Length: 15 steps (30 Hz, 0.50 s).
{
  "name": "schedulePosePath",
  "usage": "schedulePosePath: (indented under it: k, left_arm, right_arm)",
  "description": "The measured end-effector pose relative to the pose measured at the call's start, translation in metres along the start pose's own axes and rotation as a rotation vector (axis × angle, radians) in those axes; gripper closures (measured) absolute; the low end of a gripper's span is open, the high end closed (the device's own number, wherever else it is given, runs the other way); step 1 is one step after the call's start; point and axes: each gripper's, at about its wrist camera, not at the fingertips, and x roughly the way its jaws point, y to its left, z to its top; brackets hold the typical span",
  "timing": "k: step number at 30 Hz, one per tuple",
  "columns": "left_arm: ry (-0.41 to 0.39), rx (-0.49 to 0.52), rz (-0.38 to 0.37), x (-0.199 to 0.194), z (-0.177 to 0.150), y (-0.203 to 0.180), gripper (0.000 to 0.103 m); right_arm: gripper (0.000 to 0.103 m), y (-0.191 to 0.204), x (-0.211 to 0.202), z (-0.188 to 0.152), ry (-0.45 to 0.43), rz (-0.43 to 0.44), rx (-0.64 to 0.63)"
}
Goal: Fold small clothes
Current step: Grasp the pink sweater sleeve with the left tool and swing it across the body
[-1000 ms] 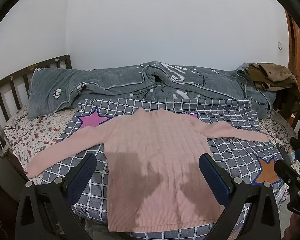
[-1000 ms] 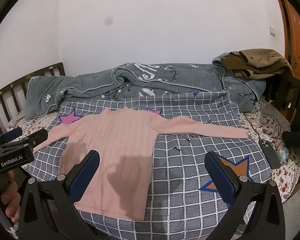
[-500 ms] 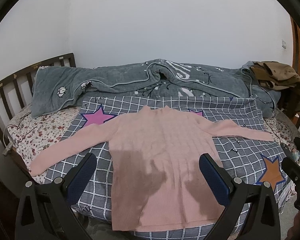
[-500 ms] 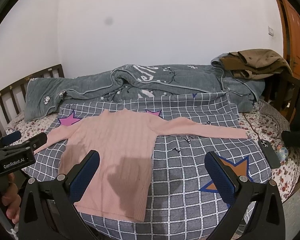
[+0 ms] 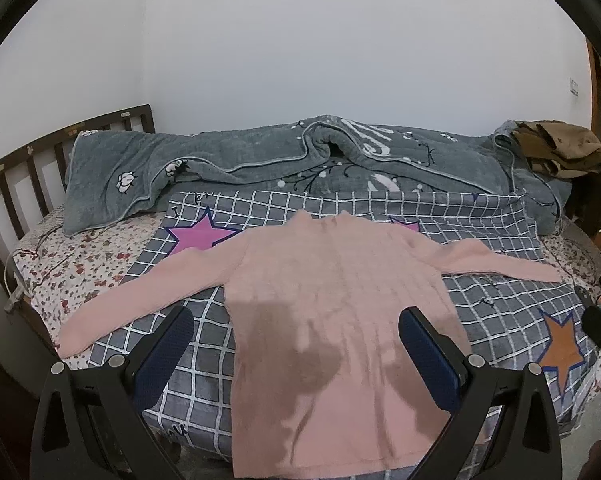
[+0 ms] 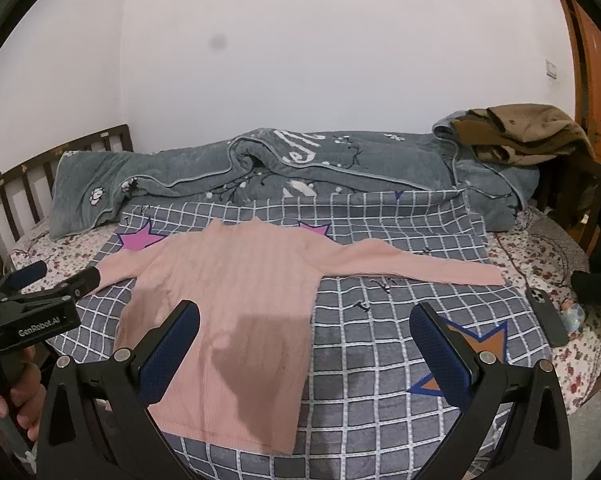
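Bed (image 5: 80,264); left gripper (image 5: 296,344) above sweater (image 5: 332,300), spread.

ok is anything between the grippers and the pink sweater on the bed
Nothing visible. The pink sweater lies flat and spread on the checked blanket, sleeves out to both sides. Both the left gripper and the right gripper hover open above it. The phone lies off to the right, clear of the sweater.

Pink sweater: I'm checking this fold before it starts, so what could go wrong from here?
The pink sweater has its hem at the bed's near edge, so a tug might slide it off. Its right sleeve ends close to a phone; sweeping that sleeve inward could drag the phone along. Both claws are open, holding nothing.
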Motion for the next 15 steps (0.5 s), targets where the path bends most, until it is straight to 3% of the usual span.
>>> schedulePosePath:
  k: [4, 9, 15]
  left_arm:
    - [-0.02, -0.06, 0.034, 0.015, -0.002, 0.018, 0.0]
    - [0.057, -0.134, 0.028, 0.054, -0.008, 0.055, 0.0]
    - [0.152, -0.153, 0.092, 0.098, -0.024, 0.105, 0.0]
  right_arm:
    - [0.0, 0.009, 0.007, 0.0, -0.028, 0.001, -0.026]
    - [0.001, 0.024, 0.032, -0.003, 0.015, 0.054, -0.059]
    - [0.003, 0.05, 0.073, -0.013, 0.062, 0.101, -0.094]
